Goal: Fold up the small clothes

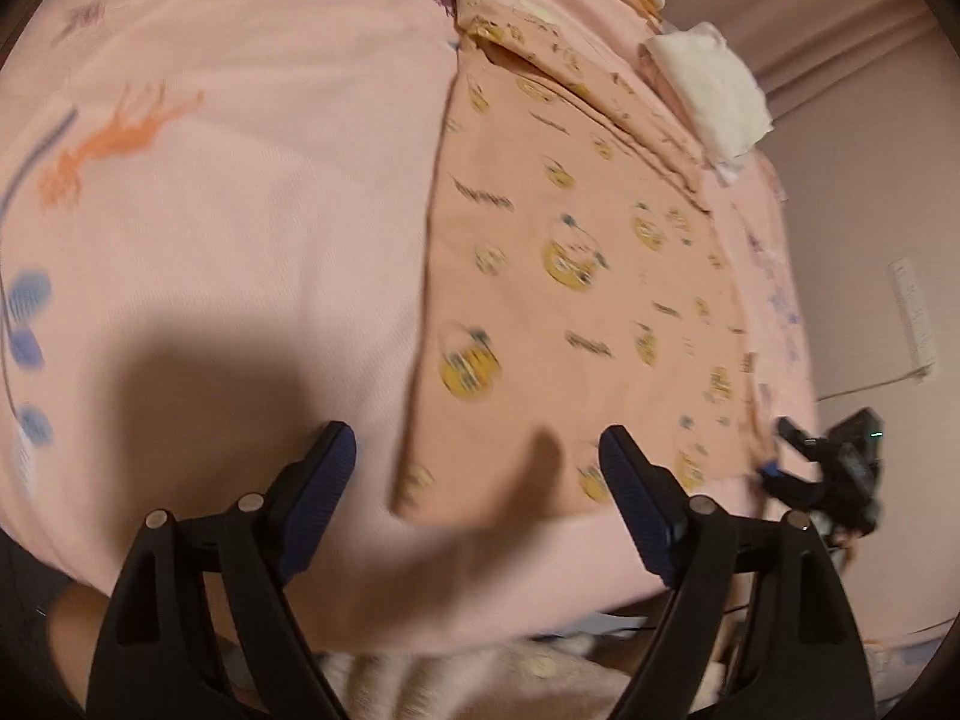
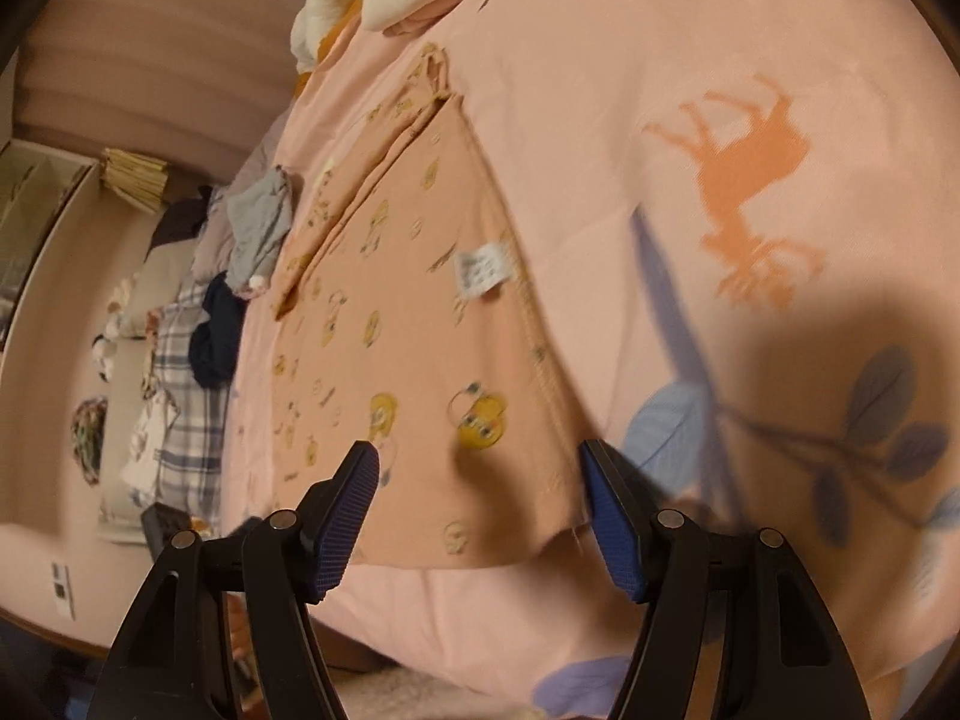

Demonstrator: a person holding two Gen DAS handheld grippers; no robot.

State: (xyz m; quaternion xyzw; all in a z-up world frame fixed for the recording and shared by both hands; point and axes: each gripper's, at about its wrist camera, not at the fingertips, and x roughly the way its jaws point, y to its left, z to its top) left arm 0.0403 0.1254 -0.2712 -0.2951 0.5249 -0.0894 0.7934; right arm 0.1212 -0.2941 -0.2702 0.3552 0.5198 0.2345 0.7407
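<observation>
Peach printed garment (image 1: 576, 300) lay flat along bed's (image 1: 240, 180) near edge, hem just beyond both spread, empty grippers (image 1: 477, 480) (image 2: 480, 501).

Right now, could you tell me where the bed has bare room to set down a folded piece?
The bare pink bedspread beside the spread peach garment, around the orange deer print, is free. It is crowded at the far end, where white folded clothes sit, and along the far edge with the grey clothes.
</observation>
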